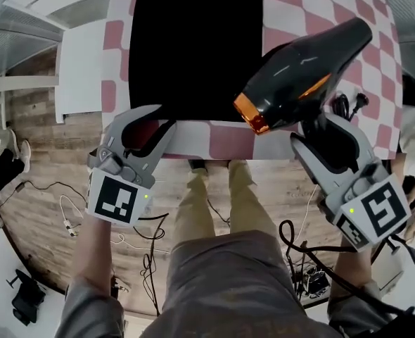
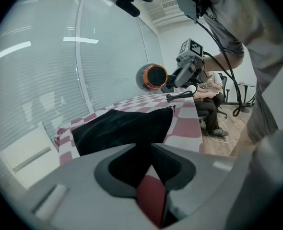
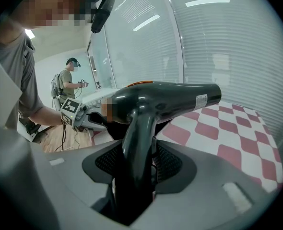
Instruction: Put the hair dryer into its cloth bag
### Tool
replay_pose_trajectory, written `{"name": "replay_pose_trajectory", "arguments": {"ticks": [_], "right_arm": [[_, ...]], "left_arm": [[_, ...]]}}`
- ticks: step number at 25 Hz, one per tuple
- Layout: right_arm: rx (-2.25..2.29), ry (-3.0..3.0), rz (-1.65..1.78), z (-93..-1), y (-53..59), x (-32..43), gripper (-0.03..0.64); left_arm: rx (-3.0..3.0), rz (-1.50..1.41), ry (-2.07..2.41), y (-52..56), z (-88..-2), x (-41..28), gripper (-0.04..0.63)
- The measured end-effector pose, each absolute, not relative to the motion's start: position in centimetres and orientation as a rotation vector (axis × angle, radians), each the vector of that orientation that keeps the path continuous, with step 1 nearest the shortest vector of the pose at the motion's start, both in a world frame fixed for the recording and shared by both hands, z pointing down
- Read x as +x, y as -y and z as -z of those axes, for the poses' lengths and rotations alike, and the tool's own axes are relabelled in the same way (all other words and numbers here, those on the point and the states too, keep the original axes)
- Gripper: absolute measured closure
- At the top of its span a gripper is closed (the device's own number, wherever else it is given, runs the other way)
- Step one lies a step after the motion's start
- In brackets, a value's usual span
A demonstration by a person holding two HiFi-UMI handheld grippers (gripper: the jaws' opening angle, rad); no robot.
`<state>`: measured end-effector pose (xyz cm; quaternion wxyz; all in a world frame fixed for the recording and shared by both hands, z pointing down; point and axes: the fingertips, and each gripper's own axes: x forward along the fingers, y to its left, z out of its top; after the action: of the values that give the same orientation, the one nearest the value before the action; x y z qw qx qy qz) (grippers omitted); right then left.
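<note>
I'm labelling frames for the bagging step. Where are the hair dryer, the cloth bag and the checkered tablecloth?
hair dryer [image 1: 302,65]: head view, middle of its barrel.
cloth bag [image 1: 193,48]: head view, middle of its fabric.
checkered tablecloth [image 1: 299,5]: head view, bare squares right of bag.

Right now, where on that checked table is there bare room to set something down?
Widest bare patch: the checked cloth right of the black bag, beyond the hair dryer. Narrow strips run along the bag's left side and the near edge. The near right corner is crowded: the cord lies there beside the right tongs holding the dryer.
</note>
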<state>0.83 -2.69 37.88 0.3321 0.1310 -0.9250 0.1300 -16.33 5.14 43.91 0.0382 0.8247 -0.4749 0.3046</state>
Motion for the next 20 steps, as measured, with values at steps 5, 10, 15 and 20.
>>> {"name": "replay_pose_trajectory", "arguments": {"ticks": [5,10,15,20], "right_arm": [[0.337,2.414,-0.348,-38.6,2.6,0.9,0.399],[0.321,2.413,-0.348,-38.8,2.6,0.7,0.399],[0.303,2.414,-0.342,-38.2,2.6,0.8,0.399],[0.282,2.415,-0.337,-38.3,2.5,1.1,0.399]], "left_arm": [[2.486,-0.989,1.453,-5.0,-45.0,-16.6,0.569],[2.478,-1.022,1.371,-5.4,-46.2,-15.8,0.471],[2.431,-1.041,1.29,-5.1,-46.1,-15.6,0.496],[2.406,-0.994,1.261,-4.7,-45.9,-15.7,0.563]]}}
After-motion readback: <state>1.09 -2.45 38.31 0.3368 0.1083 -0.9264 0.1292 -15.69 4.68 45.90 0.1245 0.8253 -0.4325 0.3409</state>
